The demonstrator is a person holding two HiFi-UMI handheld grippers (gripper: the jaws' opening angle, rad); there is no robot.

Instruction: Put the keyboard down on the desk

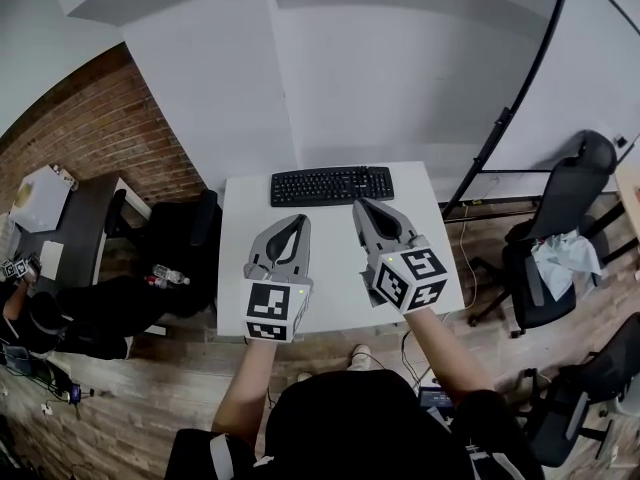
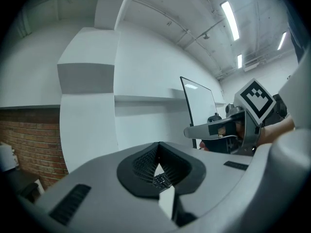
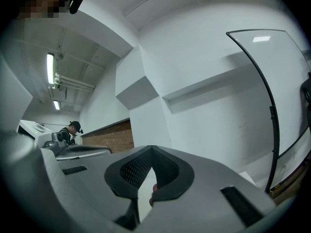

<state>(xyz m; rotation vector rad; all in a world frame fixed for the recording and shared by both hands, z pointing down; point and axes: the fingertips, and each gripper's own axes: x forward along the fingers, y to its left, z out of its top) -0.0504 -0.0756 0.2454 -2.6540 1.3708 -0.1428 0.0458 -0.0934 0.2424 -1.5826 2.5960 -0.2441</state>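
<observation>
A: Left gripper (image 1: 296, 220) and right gripper (image 1: 363, 208): jaws together, empty, over the desk's (image 1: 335, 278) near half. Keyboard?
B: Keyboard (image 1: 332, 185) flat along the far edge, clear of you. Probably light, rigid, keys fragile; grip its short ends if you lift it.

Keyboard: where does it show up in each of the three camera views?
Head view: keyboard lies at the desk's far edge, upper centre.
Left gripper view: likely the small keyed sliver low centre, between the jaws.
Right gripper view: not in it.
Shared landmark: the black-framed whiteboard, in all three.
</observation>
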